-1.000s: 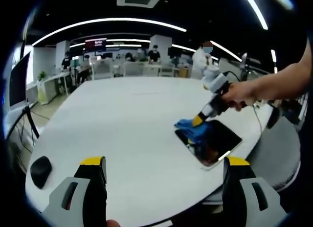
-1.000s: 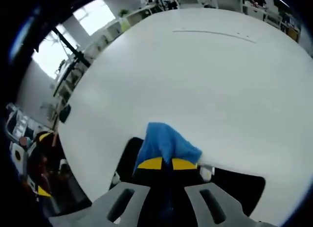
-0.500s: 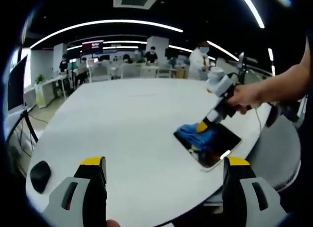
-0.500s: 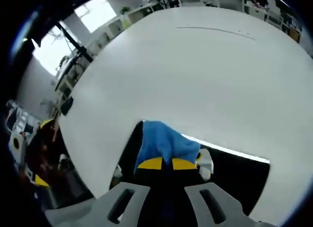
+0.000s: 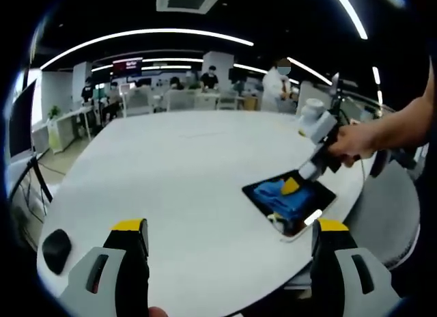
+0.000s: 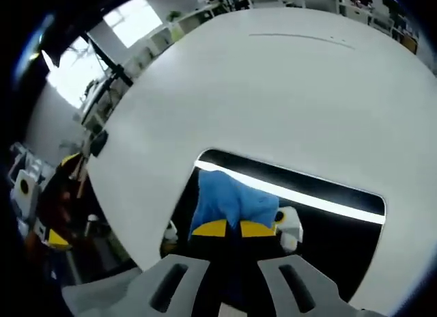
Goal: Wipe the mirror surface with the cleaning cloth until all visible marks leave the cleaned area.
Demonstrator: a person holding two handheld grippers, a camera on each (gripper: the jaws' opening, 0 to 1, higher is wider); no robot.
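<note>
A person's right gripper (image 6: 233, 229) (image 5: 292, 186), jaws clamped on a blue cloth (image 6: 229, 201) (image 5: 283, 195), presses it onto a dark mirror (image 6: 341, 228) (image 5: 314, 196) lying flat near the edge of a white table (image 5: 177, 173) (image 6: 287, 105). The left gripper (image 5: 229, 238) hovers over the near edge, jaws wide apart and empty.

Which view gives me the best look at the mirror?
The right gripper view: the mirror lies close below the camera, dark and glossy, with the blue cloth held on it by the right tool. The left gripper view shows the mirror small and slanted near the table edge.
</note>
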